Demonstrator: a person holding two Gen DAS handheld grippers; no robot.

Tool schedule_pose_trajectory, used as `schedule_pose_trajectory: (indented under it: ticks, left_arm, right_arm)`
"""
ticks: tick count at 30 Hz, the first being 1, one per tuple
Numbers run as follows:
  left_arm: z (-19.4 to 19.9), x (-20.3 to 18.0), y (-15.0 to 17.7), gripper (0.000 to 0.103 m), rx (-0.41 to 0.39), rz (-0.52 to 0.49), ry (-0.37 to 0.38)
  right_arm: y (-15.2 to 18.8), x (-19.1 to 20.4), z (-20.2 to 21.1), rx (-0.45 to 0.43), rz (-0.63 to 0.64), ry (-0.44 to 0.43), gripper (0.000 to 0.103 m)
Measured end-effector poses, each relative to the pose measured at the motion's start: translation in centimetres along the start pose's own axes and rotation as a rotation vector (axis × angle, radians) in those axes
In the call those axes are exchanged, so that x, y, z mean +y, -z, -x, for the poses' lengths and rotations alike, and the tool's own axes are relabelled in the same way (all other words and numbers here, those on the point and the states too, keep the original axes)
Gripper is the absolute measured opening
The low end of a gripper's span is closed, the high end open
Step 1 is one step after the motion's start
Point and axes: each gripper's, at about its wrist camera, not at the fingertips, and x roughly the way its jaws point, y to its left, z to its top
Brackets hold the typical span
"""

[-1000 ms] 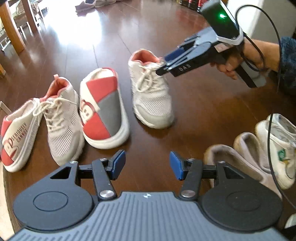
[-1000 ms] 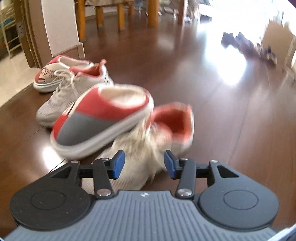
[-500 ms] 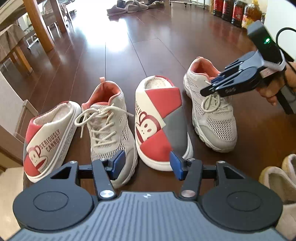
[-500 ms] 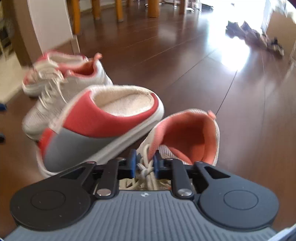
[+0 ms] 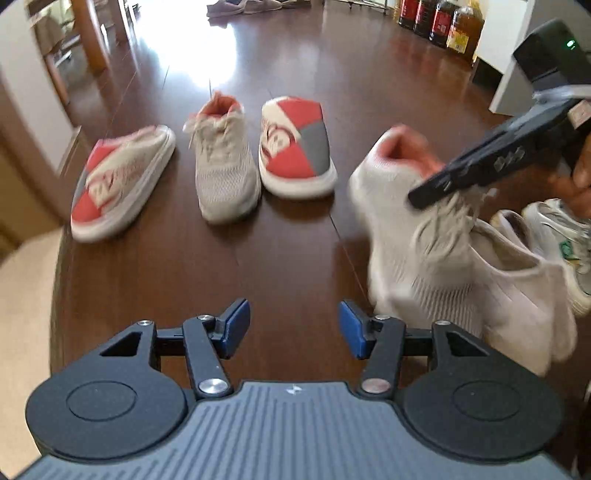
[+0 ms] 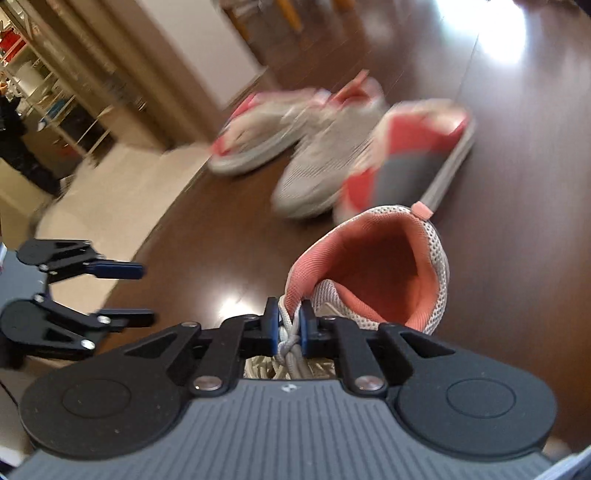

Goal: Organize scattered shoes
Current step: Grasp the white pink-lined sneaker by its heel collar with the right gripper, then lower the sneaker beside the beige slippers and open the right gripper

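Observation:
My right gripper (image 6: 289, 328) is shut on the laces and tongue of a grey mesh sneaker (image 6: 373, 269) with a pink lining, lifted off the floor; the same sneaker (image 5: 406, 229) hangs at the right of the left wrist view under the right gripper (image 5: 424, 195). On the dark wood floor beyond lie a red-and-cream slipper (image 5: 122, 184), the matching grey sneaker (image 5: 225, 173) and a second red, grey and cream slipper (image 5: 295, 147), side by side. My left gripper (image 5: 293, 326) is open over bare floor, with nothing between its fingers; it also shows as the left gripper (image 6: 144, 291) in the right wrist view.
A beige slipper (image 5: 517, 288) and a white sneaker (image 5: 557, 229) lie at the right, near the lifted sneaker. Bottles (image 5: 439, 22) stand at the far right wall. More shoes (image 5: 243, 5) lie far back. Wooden furniture legs (image 5: 88, 37) stand at the left, by a pale tiled floor (image 5: 22, 295).
My right gripper shut on the rightmost grey sneaker's laces, lifted it off the floor and carried it right and nearer. My left gripper drew back, so the row of shoes looks farther away.

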Motion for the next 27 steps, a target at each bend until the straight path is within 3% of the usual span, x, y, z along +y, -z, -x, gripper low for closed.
schedule_pose_trajectory:
  ticks: [6,14,16,17,19,21,23,27]
  left_arm:
    - [1.5,-0.3,4.3,0.058,0.019,0.034,0.038]
    - [1.7,1.2,6.1,0.058,0.051,0.046,0.045]
    - [1.4,1.3,6.2,0.058,0.060,0.043,0.043]
    - [1.3,1.2,6.1,0.058,0.065,0.039,0.042]
    - [1.1,1.2,6.1,0.058,0.070,0.033,0.039]
    - [0.9,0.8,5.8,0.058,0.076,0.022,0.021]
    - [1.1,0.2,5.3,0.058,0.077,0.018,0.023]
    - [1.4,-2.1,3.9,0.058,0.084,-0.018,0.034]
  right_arm:
    - [1.6,4.2,-6.0,0.095,-0.043,0.009,0.010]
    - [1.4,7.2,-9.9,0.154,0.015,0.010,0.009]
    - [1.1,6.8,-10.3,0.177,-0.019,0.015,0.011]
    - [1.1,6.4,-10.2,0.185,-0.046,0.015,0.013]
    - [1.1,6.6,-9.1,0.171,-0.021,0.008,0.041]
    - [1.1,7.0,-7.1,0.117,0.057,0.007,0.056]
    - [1.4,6.8,-3.9,0.055,0.131,0.030,0.058]
    - [3.8,4.3,1.2,0.071,0.212,0.132,0.058]
